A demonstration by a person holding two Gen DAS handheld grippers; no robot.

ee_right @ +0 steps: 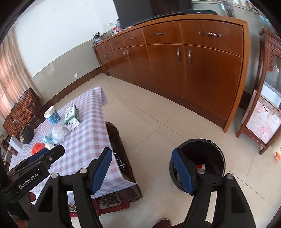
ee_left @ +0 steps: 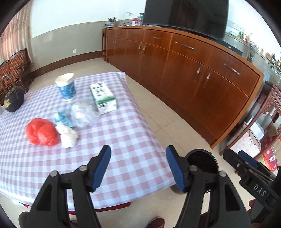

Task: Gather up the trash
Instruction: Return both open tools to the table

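Note:
On the pink-checked table (ee_left: 123, 140) lie a crumpled red bag (ee_left: 42, 132), a white tissue wad (ee_left: 67, 136), a blue crumpled piece (ee_left: 61, 119) and a clear plastic bag (ee_left: 84, 114). Behind them stand a paper cup (ee_left: 65, 86) and a green-white carton (ee_left: 103, 98). My left gripper (ee_left: 138, 150) hangs open and empty over the table's near right corner. My right gripper (ee_right: 142, 152) is open and empty above the floor between the table (ee_right: 84, 140) and a black bin (ee_right: 210, 149). Something red and white lies inside the bin.
A black kettle (ee_left: 13, 100) sits at the table's left edge. A long wooden sideboard (ee_right: 193, 66) with a TV (ee_left: 186, 15) lines the far wall. A carved wooden stand (ee_right: 263, 119) is at right, a chair (ee_right: 22, 108) at far left, a rug (ee_right: 105, 201) under the table.

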